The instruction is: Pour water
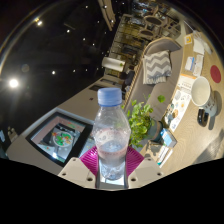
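In the gripper view, the water bottle point(111, 133) stands between the two fingers of the gripper point(112, 172). It is a clear plastic bottle with a pale blue cap, upright against the fingers, though the whole room behind it looks tilted. The cap points to 12 o'clock and the lower part of the bottle goes down between the fingers at 6 o'clock. The left finger point(78, 171) and the right finger point(146, 168) lie close against the two sides of the bottle, and a pink pad point(91, 158) shows just beside its left side. I see no gap at either side, so the tongs are narrow and they hold the bottle.

At 3 o'clock from the bottle, just behind it, there is a small green plant point(141, 120). At 9 o'clock, lower and near, a picture book point(58, 137) lies flat on the light table point(70, 108). At 2 o'clock, well apart, a white mug point(201, 92) stands on a pale surface with a red round thing point(215, 73) near it. A grey and white patterned cloth point(157, 66) is at 1 o'clock, beyond the plant.
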A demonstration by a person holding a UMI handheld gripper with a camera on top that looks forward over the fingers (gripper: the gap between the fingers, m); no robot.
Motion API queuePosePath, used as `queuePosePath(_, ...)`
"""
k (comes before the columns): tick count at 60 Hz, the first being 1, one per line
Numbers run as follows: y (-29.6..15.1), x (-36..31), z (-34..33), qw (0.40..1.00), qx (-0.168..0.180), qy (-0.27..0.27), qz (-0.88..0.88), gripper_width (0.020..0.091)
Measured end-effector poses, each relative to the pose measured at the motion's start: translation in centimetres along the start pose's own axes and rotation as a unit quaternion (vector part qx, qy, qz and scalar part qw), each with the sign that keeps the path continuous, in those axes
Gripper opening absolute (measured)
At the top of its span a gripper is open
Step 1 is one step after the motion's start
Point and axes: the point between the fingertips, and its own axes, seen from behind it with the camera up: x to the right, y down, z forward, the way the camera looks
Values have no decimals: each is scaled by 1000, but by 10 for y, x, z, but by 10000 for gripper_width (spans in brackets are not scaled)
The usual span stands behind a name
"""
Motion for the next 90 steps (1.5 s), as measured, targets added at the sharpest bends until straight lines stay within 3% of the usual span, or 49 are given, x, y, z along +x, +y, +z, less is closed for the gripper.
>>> queuePosePath(14, -67, 58, -1, 969, 19, -32, 244, 314)
queuePosePath(28, -85, 104, 4, 905, 31, -49, 422, 314)
queuePosePath(39, -82, 111, 10, 909, 10, -28, 415, 312)
queuePosePath(52, -121, 70, 0, 988, -14, -4, 151, 310)
queuePosePath(59, -176, 32, -12, 998, 23, 6, -52, 314)
queuePosePath(67, -243, 22, -33, 963, 69, 46, -256, 314)
queuePosePath(73, -286, 50, -55, 914, 89, 105, -383, 319)
queuePosePath(78, -310, 99, -68, 867, 84, 170, -460, 319)
queuePosePath(90, -304, 232, -94, 818, 17, 261, -513, 319)
